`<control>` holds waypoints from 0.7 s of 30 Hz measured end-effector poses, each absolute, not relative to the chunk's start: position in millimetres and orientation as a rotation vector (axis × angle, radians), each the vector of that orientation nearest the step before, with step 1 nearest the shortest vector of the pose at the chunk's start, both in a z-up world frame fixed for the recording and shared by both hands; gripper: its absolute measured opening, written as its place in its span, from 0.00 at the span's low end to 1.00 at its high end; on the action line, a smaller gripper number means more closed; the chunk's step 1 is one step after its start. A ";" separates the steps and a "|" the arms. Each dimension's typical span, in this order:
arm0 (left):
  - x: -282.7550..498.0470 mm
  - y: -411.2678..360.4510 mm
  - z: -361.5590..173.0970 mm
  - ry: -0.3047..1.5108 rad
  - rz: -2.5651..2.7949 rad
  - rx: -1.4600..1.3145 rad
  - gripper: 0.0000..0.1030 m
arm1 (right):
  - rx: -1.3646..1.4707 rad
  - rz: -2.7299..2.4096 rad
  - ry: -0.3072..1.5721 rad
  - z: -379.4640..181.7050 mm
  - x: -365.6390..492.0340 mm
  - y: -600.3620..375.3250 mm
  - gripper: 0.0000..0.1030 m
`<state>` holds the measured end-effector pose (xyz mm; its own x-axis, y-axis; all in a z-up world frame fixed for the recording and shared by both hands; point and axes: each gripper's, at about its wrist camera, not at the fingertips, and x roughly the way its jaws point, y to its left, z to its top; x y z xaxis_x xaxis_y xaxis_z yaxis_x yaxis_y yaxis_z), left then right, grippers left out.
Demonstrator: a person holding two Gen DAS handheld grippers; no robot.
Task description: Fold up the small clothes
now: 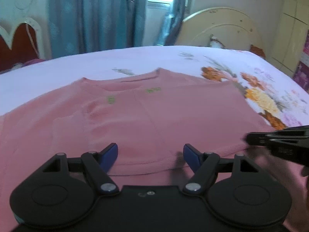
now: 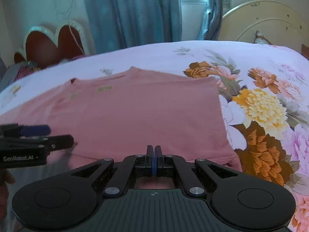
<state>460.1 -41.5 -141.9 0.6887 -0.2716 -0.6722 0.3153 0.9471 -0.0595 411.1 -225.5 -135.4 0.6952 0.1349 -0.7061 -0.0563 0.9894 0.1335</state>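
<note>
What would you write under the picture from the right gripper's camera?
Shut right gripper over a pink shirt spread on a flowery bedsheet, with the open left gripper alongside.

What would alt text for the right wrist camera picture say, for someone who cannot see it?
A pink garment lies spread flat on a floral bedsheet. The right gripper is in the foreground with its jaws shut, and the left gripper enters from the left edge. Blue curtains hang behind the bed.

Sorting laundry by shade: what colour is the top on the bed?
Dusty pink top, with small green marks near the neckline; clearest in the right wrist view.
</note>
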 end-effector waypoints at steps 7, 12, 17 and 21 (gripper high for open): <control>469.5 14.5 -147.8 0.756 -0.213 0.014 0.69 | 0.170 -0.042 0.810 -136.2 406.4 -290.0 0.00; 472.5 5.3 -151.5 0.777 -0.217 0.027 0.71 | 0.123 -0.049 0.819 -137.9 415.5 -274.9 0.00; 459.7 1.7 -143.5 0.740 -0.220 0.048 0.79 | 0.132 -0.047 0.801 -131.2 413.0 -276.9 0.00; 461.8 -2.1 -149.7 0.771 -0.221 0.090 0.80 | 0.129 -0.047 0.855 -141.3 420.3 -273.7 0.00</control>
<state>461.8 -2.1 -149.7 0.6957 -0.1653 -0.6991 0.2308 0.9730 -0.0003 420.3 -273.7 -141.3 0.6560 0.0106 -0.7547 0.0932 0.9911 0.0949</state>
